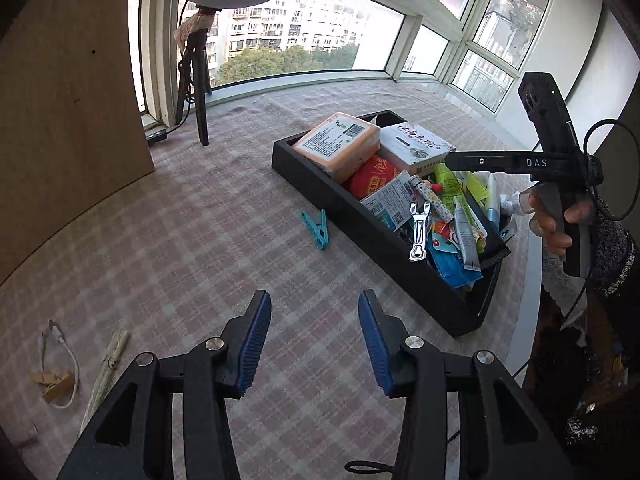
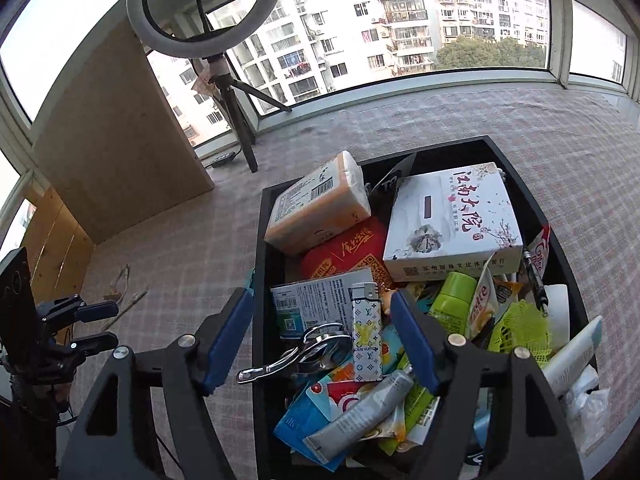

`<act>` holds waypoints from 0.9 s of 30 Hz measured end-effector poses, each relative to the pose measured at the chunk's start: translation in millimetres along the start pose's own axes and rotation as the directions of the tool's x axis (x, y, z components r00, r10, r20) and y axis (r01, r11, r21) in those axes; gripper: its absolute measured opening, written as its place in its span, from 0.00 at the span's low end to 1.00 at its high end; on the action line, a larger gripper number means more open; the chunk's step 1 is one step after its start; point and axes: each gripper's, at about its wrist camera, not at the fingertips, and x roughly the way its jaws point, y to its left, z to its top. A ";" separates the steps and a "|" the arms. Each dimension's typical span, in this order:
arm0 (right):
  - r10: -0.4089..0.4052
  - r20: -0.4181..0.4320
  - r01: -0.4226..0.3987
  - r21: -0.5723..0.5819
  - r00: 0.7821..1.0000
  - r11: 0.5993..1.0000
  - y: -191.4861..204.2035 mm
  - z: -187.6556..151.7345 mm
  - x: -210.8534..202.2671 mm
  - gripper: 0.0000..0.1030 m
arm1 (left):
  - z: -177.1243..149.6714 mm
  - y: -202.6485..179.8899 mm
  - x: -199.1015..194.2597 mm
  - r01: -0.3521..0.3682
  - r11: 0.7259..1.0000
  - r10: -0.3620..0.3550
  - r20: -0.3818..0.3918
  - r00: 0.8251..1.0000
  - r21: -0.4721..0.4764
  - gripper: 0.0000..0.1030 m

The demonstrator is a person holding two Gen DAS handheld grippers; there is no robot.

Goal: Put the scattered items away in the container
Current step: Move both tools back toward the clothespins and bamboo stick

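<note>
The black tray (image 1: 320, 176) is heaped full. A teal clothespin (image 1: 317, 229) lies just beside its wall; farther off lie a cable (image 1: 60, 364) and what may be a pen (image 1: 108, 364). Both grippers, left (image 1: 314, 340) and right (image 2: 322, 340), are spread empty. Likely next: left gripper closes on the clothespin.

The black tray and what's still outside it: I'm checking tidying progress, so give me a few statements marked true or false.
1. The teal clothespin lies inside the black tray. False: it lies on the checked cloth beside it.
2. The left gripper is open and empty. True.
3. The right gripper clamps the patterned lighter. False: its jaws are open above the tray.
4. A white cable lies on the cloth. True.
</note>
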 end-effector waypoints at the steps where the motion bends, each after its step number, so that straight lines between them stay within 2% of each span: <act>1: 0.017 -0.033 -0.018 -0.030 0.999 0.999 12.9 -0.5 9.4 0.68 | -9.9 12.6 -3.7 -0.026 0.999 0.026 -0.007 1.000 -0.020 0.40; 4: 0.046 -0.109 -0.060 -0.128 0.993 0.990 52.2 -1.7 33.2 0.68 | -40.4 57.5 -14.3 -0.112 0.988 0.109 -0.038 0.993 -0.106 0.38; 6: 0.048 -0.138 -0.074 -0.191 0.989 0.979 78.8 -2.9 46.3 0.68 | -60.3 89.4 -22.7 -0.170 0.970 0.162 -0.056 0.985 -0.174 0.34; 8: 0.084 -0.170 -0.124 -0.237 0.982 0.964 104.7 -3.8 58.5 0.67 | -78.0 118.9 -33.0 -0.219 0.947 0.209 -0.064 0.976 -0.235 0.33; 11: 0.142 -0.220 -0.210 -0.328 0.965 0.921 151.9 -4.5 77.0 0.56 | -100.4 154.3 -47.7 -0.286 0.911 0.275 -0.079 0.958 -0.296 0.31; 13: 0.161 -0.260 -0.260 -0.412 0.952 0.873 189.5 -4.4 90.2 0.39 | -112.8 169.0 -52.4 -0.279 0.912 0.264 -0.090 0.960 -0.301 0.31; 17: 0.177 -0.339 -0.352 -0.574 0.924 0.739 268.9 -1.5 116.6 0.36 | -128.2 183.0 -46.3 -0.266 0.928 0.237 -0.135 0.962 -0.261 0.31; 20: 0.174 -0.394 -0.409 -0.657 0.903 0.634 323.5 -1.1 137.9 0.30 | -129.8 185.0 -36.3 -0.232 0.946 0.203 -0.143 0.969 -0.227 0.31; 24: 0.159 -0.475 -0.482 -0.700 0.865 0.527 378.6 -3.3 176.3 0.25 | -126.4 190.5 -24.0 -0.218 0.953 0.190 -0.142 0.971 -0.212 0.31; 27: 0.131 -0.504 -0.503 -0.733 0.854 0.458 405.9 -9.3 201.8 0.25 | -124.9 197.0 -20.5 -0.213 0.951 0.187 -0.133 0.973 -0.223 0.31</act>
